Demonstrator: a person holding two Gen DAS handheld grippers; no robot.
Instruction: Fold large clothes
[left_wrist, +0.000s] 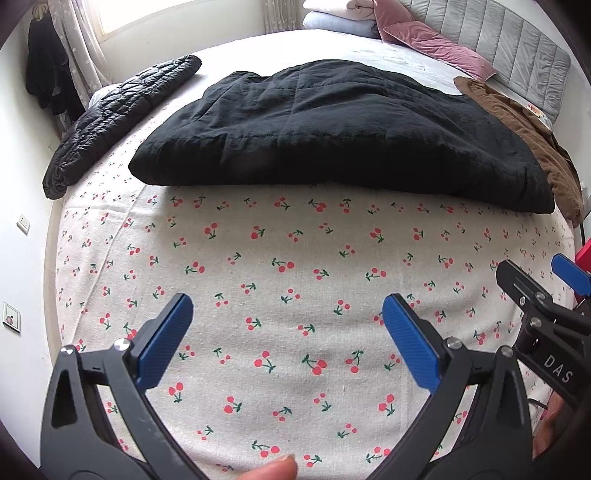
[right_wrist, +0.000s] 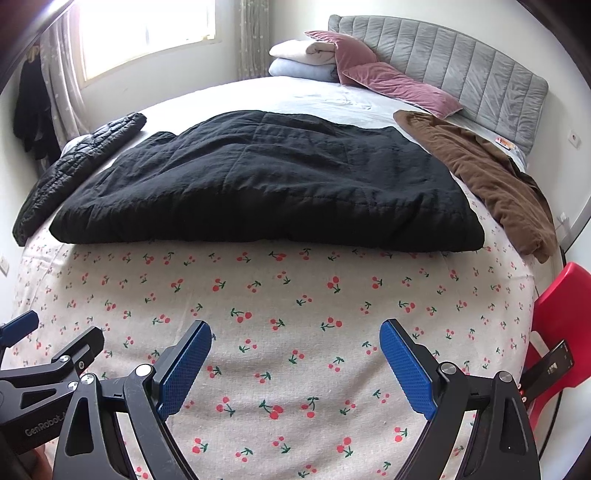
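Note:
A large black quilted garment (left_wrist: 332, 129) lies folded in a thick flat stack across the middle of the bed; it also shows in the right wrist view (right_wrist: 266, 184). My left gripper (left_wrist: 288, 306) is open and empty, held over the cherry-print sheet (left_wrist: 277, 258) well short of the garment. My right gripper (right_wrist: 295, 332) is open and empty too, beside the left one and just as far back. The right gripper shows at the right edge of the left wrist view (left_wrist: 535, 280), and the left gripper shows at the left edge of the right wrist view (right_wrist: 59, 336).
A black puffer jacket (left_wrist: 110, 118) lies along the bed's left edge. A brown garment (right_wrist: 487, 181) lies on the right. Pink pillows (right_wrist: 388, 81) and folded bedding (right_wrist: 306, 59) sit by the grey headboard (right_wrist: 461, 62). A red chair (right_wrist: 557, 325) stands at the right.

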